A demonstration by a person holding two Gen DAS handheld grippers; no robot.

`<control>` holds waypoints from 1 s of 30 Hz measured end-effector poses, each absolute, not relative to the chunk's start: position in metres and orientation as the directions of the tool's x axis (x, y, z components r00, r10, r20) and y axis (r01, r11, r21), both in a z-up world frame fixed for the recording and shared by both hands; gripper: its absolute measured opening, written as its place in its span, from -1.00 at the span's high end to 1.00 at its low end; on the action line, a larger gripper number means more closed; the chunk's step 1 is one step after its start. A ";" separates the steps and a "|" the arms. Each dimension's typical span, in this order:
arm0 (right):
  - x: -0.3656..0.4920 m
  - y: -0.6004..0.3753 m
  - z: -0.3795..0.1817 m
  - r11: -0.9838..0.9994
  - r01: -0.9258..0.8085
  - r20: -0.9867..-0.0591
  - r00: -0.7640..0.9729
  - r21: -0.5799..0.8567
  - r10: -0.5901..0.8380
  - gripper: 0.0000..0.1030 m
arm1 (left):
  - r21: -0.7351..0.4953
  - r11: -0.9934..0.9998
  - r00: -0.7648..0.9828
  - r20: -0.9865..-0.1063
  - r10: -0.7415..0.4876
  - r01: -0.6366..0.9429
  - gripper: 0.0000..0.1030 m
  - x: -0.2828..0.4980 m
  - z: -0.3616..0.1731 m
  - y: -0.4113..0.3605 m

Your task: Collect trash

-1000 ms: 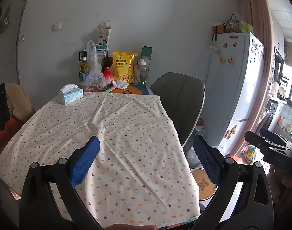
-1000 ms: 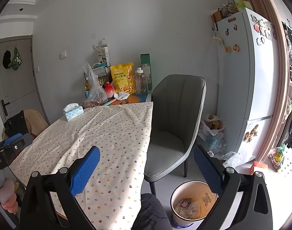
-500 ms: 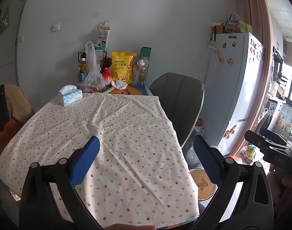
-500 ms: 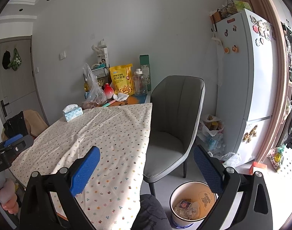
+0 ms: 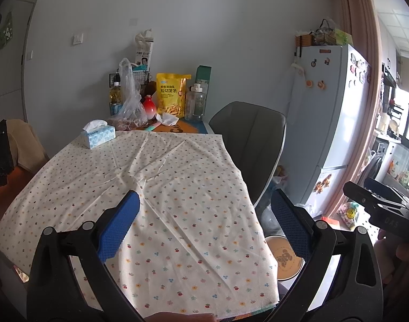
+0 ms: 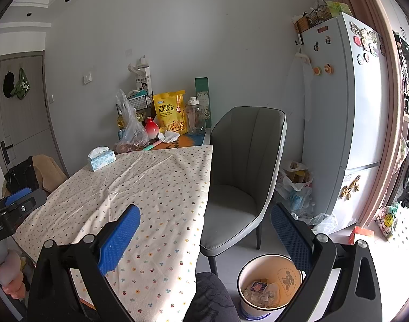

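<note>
Spread across the table, a creased cream tablecloth dotted with small flowers (image 5: 164,187) lies under both my claws. Left claw (image 5: 204,222) gapes empty; right claw (image 6: 204,230) too. Below, a round white bin (image 6: 269,287) holds crumpled wrappers. Far back, a crumpled white tissue (image 5: 167,118) sits by the yellow snack bag (image 5: 171,94).

- The left gripper (image 5: 204,228) has tipped slightly upward over the last second, so the counter (image 5: 177,187) and the tissue box (image 5: 98,136) sit a little lower in its view.
- The right gripper (image 6: 204,237) has tilted likewise; the trash bin (image 6: 269,284) on the floor and the grey chair (image 6: 247,161) now appear slightly lower and further left in its view.
</note>
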State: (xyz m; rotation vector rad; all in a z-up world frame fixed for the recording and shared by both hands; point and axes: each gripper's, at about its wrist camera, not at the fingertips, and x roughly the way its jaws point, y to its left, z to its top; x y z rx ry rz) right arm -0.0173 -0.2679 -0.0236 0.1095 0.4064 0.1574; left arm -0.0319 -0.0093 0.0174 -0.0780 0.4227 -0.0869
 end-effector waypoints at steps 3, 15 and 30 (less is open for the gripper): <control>-0.017 -0.268 -0.024 0.982 -0.131 -0.385 0.906 0.137 0.175 -0.86 | -0.095 0.993 0.908 -0.407 -0.101 0.069 -0.88 -0.032 0.017 -0.009; -0.016 -0.267 -0.021 0.982 -0.128 -0.395 0.903 0.136 0.172 -0.86 | -0.098 0.993 0.902 -0.419 -0.104 0.068 -0.88 -0.029 0.013 -0.010; -0.001 -0.255 -0.039 0.982 -0.131 -0.438 0.881 0.136 0.178 -0.86 | -0.137 0.989 0.868 -0.486 -0.108 0.047 -0.88 -0.010 -0.013 0.002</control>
